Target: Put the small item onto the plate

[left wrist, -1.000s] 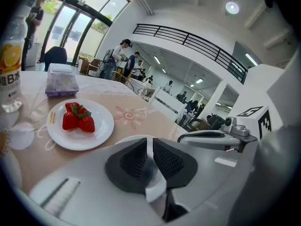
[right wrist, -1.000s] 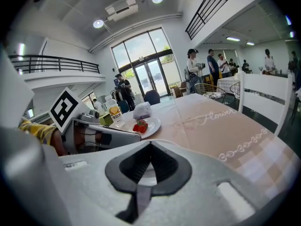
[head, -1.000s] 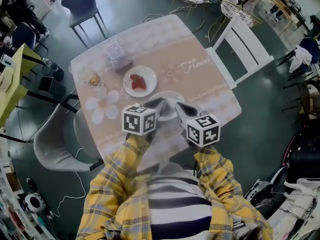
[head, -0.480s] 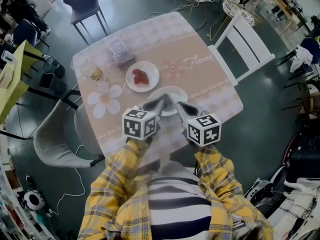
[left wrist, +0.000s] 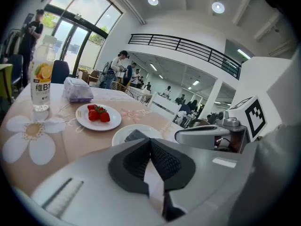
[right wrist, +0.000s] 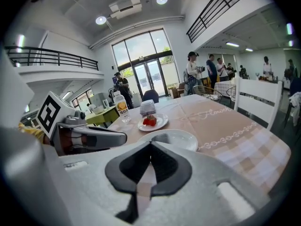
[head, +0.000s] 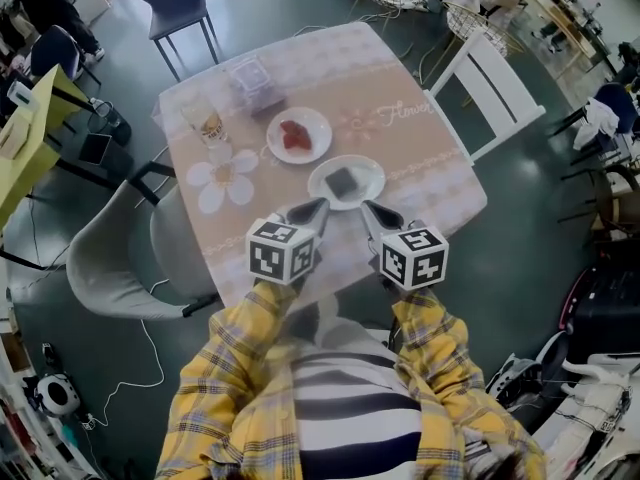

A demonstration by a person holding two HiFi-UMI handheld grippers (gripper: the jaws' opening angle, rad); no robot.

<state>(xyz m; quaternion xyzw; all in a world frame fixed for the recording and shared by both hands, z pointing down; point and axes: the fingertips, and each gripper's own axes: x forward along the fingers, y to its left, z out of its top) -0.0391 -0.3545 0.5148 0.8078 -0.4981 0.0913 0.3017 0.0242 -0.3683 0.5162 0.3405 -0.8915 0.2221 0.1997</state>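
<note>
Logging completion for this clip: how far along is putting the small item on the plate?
Looks done: the dark small item lies on the near white plate. Nothing is in hand: the left gripper and right gripper are shut and empty, short of the plate. Nothing appears left.

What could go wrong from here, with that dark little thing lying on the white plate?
The near plate holding the dark item lies just ahead of the left gripper and right gripper, both shut. A forward nudge from either could shove the plate or slide the item off. The bottle stands upright near the table's edge, so a wide sweep might topple it.
</note>
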